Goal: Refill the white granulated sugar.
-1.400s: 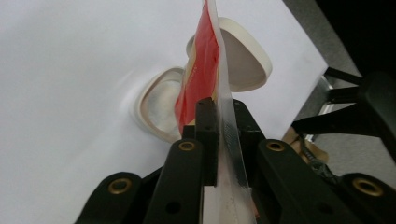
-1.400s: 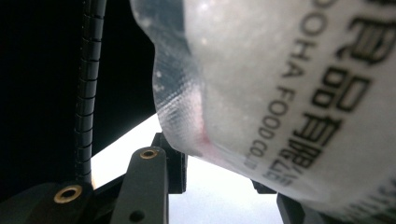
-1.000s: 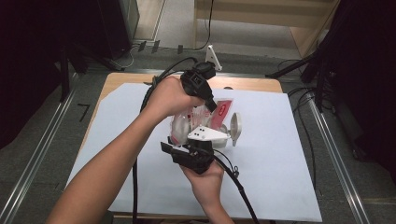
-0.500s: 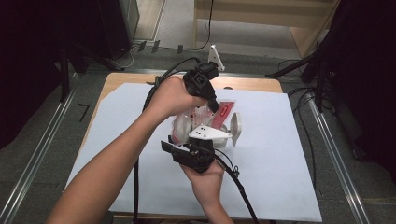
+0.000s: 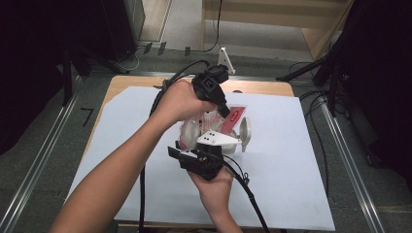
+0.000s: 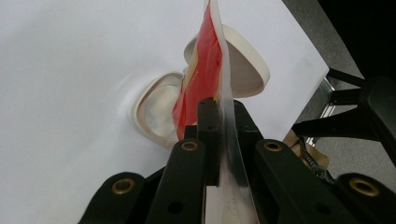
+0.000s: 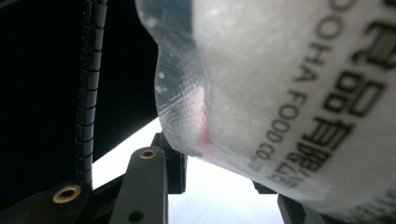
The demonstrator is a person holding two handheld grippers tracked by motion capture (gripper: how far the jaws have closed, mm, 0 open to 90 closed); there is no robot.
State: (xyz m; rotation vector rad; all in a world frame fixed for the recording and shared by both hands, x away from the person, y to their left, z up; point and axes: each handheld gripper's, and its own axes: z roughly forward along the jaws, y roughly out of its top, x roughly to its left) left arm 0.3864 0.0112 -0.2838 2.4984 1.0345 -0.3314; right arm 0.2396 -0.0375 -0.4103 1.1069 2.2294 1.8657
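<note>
Nearest, the right gripper comes up from the near edge with its jaws around the bag's lower corner, though how firmly they close I cannot tell. Beyond it the left gripper has its jaws pinched flat on the red top strip. To open it well, I judge each should hold steady and pull evenly apart (no twisting). The bag is clear plastic with a red label, raised over mid-table, just above a cream hinged case.
</note>
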